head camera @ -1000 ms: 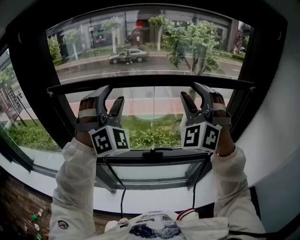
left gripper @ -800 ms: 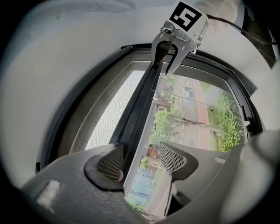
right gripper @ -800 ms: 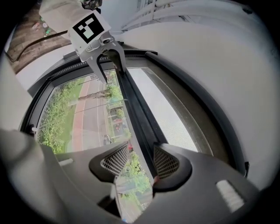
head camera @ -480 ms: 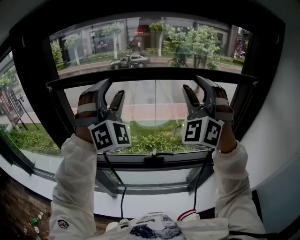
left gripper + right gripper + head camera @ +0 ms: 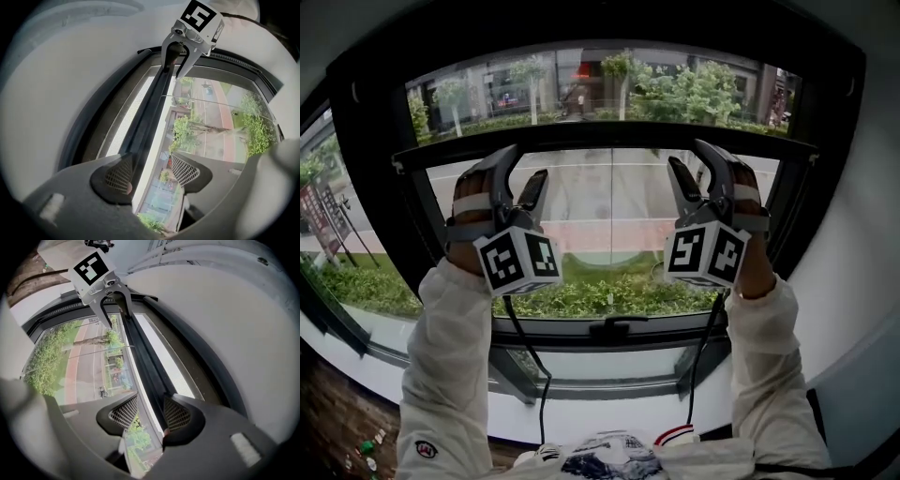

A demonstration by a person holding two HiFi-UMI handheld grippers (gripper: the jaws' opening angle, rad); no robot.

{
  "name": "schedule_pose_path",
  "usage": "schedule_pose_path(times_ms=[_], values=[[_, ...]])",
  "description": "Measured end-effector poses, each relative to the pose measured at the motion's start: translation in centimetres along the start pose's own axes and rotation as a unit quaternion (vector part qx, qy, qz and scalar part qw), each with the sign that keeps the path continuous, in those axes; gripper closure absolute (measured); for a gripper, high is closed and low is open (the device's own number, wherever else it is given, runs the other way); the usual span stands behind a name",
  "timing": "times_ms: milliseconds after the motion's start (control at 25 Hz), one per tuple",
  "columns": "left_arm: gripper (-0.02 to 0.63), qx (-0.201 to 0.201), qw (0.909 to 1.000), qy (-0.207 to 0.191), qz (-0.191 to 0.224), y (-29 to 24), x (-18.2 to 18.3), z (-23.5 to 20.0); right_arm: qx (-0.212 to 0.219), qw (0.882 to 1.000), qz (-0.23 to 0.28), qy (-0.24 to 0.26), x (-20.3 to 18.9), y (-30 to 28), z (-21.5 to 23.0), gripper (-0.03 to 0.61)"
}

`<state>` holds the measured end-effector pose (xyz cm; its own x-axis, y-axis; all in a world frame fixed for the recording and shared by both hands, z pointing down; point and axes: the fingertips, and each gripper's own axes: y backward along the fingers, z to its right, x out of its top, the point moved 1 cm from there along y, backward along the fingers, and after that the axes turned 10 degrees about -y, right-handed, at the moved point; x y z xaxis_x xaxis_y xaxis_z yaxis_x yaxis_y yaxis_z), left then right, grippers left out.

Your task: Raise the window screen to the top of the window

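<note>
The window screen's dark bottom bar (image 5: 609,136) runs across the window, with the mesh (image 5: 609,89) above it and bare glass below. My left gripper (image 5: 522,164) and right gripper (image 5: 689,155) both reach up to the bar, one near each end. In the left gripper view (image 5: 152,171) the bar (image 5: 150,117) lies against the left pad (image 5: 117,174), and daylight shows between it and the other pad. The right gripper view (image 5: 150,413) mirrors this: the bar (image 5: 140,352) meets the right pad (image 5: 177,414). That gripper's jaws have closed a little. Neither gripper clamps the bar.
A black window handle (image 5: 619,328) sits on the lower sash frame under my arms. Thick black side frames (image 5: 366,187) flank the opening, and a white curved wall (image 5: 844,281) stands to the right. Cables hang from both grippers.
Both grippers have risen together, and the screen's bottom bar has gone up with them. More bare glass now shows beneath the bar.
</note>
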<state>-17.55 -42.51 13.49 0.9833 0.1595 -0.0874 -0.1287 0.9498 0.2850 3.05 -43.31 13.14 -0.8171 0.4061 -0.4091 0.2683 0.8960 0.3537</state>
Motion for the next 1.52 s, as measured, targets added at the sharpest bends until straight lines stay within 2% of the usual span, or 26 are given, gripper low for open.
schedule_pose_path(times_ms=[840,1160,1320,1520], values=[[0.353,0.028,0.9996,-0.006,-0.008,-1.4,0.0,-3.8,-0.03,0.999,0.021,-0.005,1.7,-1.7,3.2,0.407],[0.353,0.041,0.999,-0.007,-0.014,-2.2,0.0,-5.4,-0.043,0.999,0.021,-0.023,2.7,-2.4,4.6,0.407],[0.353,0.051,0.9985,-0.013,-0.016,-2.7,0.0,-6.3,-0.05,0.998,0.033,-0.011,2.8,-3.1,5.3,0.407],[0.353,0.063,0.9978,-0.013,-0.017,-3.1,0.0,-7.5,-0.059,0.997,0.032,-0.025,3.6,-3.4,6.4,0.411]])
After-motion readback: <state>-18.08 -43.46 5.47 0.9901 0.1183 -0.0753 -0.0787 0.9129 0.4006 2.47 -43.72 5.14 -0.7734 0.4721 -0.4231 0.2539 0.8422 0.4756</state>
